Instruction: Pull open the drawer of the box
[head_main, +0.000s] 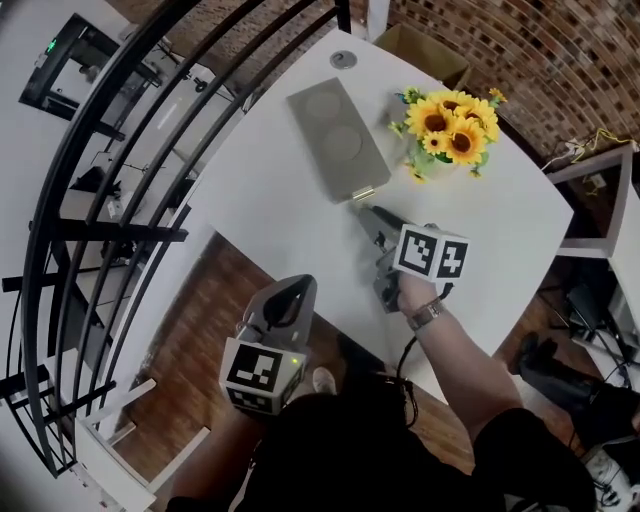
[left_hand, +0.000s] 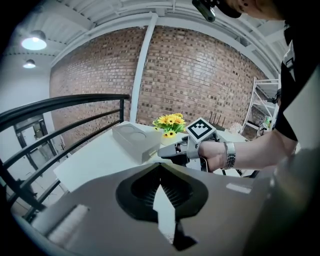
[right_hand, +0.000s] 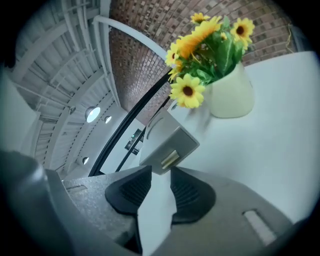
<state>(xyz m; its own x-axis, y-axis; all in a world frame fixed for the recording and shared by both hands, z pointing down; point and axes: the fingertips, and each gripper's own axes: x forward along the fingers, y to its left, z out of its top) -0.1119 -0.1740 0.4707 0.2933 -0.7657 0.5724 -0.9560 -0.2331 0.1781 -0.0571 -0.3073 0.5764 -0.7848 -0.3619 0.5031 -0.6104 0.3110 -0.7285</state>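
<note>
Brick-walled mezzanine (head_main: 520, 50), black railing (head_main: 150, 120) curving along the left, wooden floor below, white table (head_main: 290, 230) in the middle. Lying on the table toward its far side: a flat grey box (head_main: 335, 140) with two round recesses in the lid, drawer end turned to the near right, a small brass-coloured handle (head_main: 365, 193) on that end. Standing just right of the box, apart from it: sunflowers (head_main: 452, 125) in a pale vase (right_hand: 230, 95). Drawer front flush with the box body as far as the views show, so by the look of it not pulled out at all. Right gripper (head_main: 365, 215) low over the table just near of the handle and aimed at it, jaws spread, only bare tabletop between the pads; handle lying just ahead of the tips, not between them, and no contact to be made out. Left gripper (head_main: 298, 285) well back, off the table's near left edge and over the floor, tips pressed together on nothing. Done so far, judging from this: the approach alone. Left to do: closing the last small gap, pinching the handle, then drawing it toward the near right to slide the drawer out. Worth watching: no hold on the box itself, hence some risk of the whole box sliding along the smooth top instead of opening.
</note>
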